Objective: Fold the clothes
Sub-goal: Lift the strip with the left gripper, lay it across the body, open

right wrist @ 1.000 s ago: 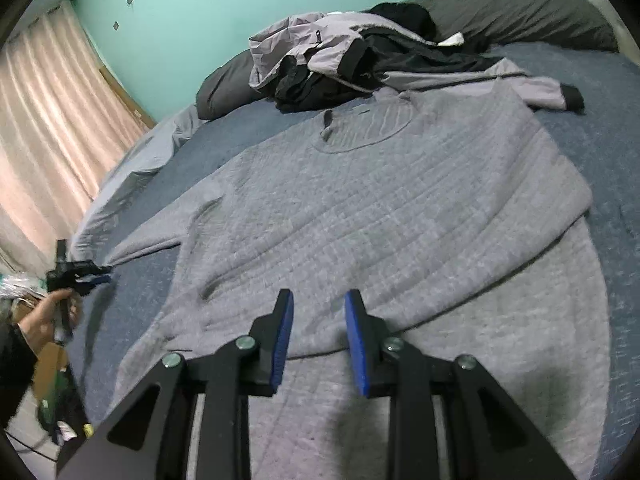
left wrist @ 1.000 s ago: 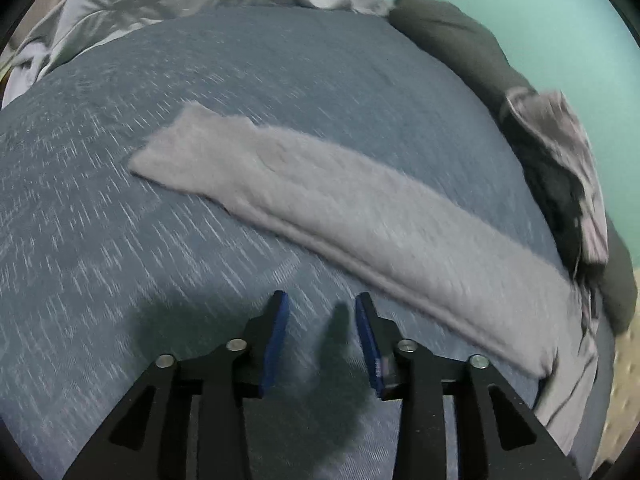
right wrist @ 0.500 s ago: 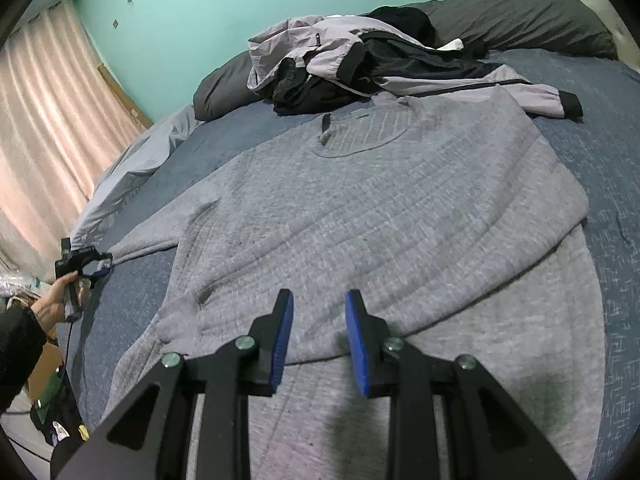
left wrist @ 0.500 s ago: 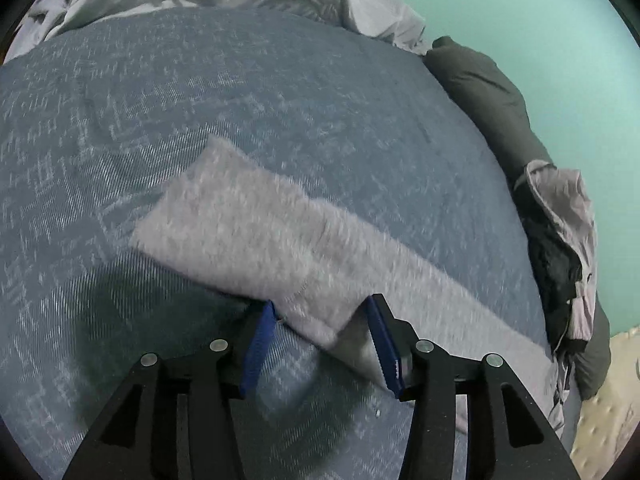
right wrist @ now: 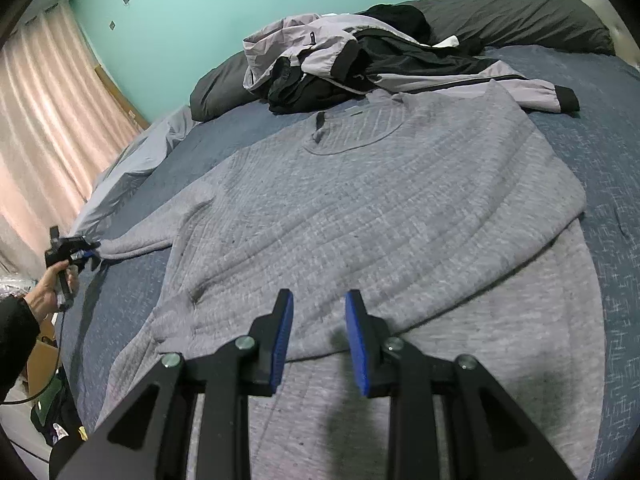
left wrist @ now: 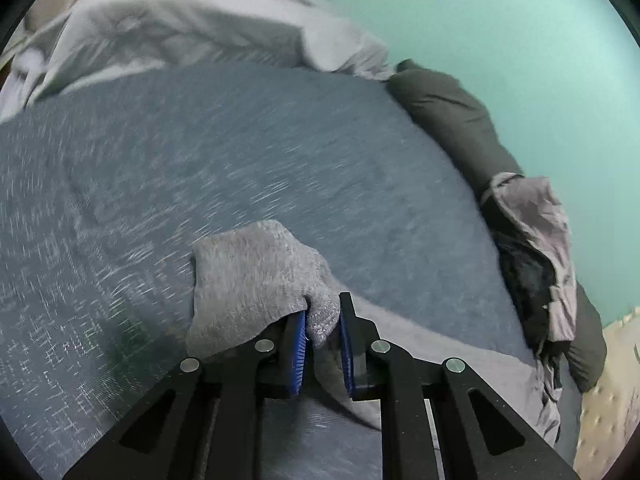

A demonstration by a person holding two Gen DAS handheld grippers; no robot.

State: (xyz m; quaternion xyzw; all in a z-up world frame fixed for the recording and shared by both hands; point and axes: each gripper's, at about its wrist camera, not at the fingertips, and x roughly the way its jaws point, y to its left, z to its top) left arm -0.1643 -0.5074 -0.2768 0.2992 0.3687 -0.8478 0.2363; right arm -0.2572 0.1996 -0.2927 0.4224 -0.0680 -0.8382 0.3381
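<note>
A grey sweater (right wrist: pixel 380 208) lies spread flat on the blue bed cover (right wrist: pixel 600 132), its right side folded over the body. Its left sleeve (right wrist: pixel 136 242) stretches out to the left. In the left wrist view my left gripper (left wrist: pixel 323 320) is shut on the sleeve cuff (left wrist: pixel 256 276), which bunches up over the left finger. The left gripper also shows far left in the right wrist view (right wrist: pixel 86 254), held by a hand. My right gripper (right wrist: pixel 318 312) is open and empty, hovering over the sweater's lower hem.
A pile of lilac and black jackets (right wrist: pixel 360 64) lies past the sweater's collar, also visible in the left wrist view (left wrist: pixel 536 264). Dark pillows (right wrist: pixel 516 16) line the teal wall. A light grey duvet (left wrist: pixel 188 28) is bunched at the bed's edge. Pink curtains (right wrist: pixel 44 128) hang at left.
My left gripper moved forward onto the end of the sleeve and shut on the cuff, lifting and bunching it. The right gripper stayed open and nearly still.
</note>
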